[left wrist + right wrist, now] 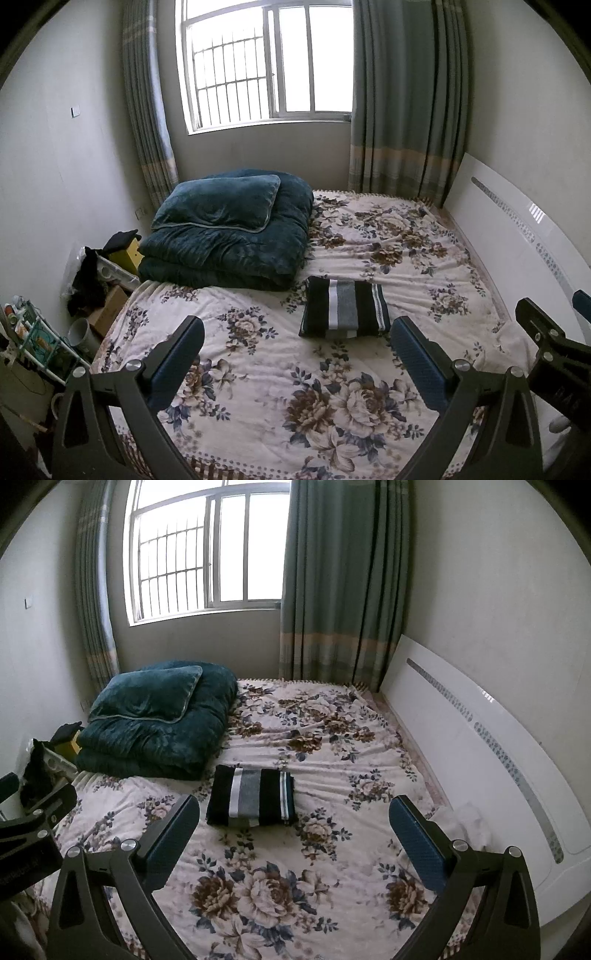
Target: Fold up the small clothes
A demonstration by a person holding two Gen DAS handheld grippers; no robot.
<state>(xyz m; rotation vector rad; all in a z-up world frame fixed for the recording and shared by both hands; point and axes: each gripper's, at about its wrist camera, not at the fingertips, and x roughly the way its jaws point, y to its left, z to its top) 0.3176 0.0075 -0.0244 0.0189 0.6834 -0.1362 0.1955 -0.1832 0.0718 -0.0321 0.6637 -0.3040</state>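
Fingers of left gripper spread wide, nothing held; same for right gripper, wide and bare. Hung above floral bedspread, no contact with cloth. Just beyond the fingertips, lay folded striped garment flat on the bedspread, nearer the right finger in the left view, between both in the right view. Farther off, left of the fingers, sat dark green folded quilt under matching pillow. Beyond, window and curtains.

garment: mid-bed, before quilt
pillow: on quilt
headboard: right of bed
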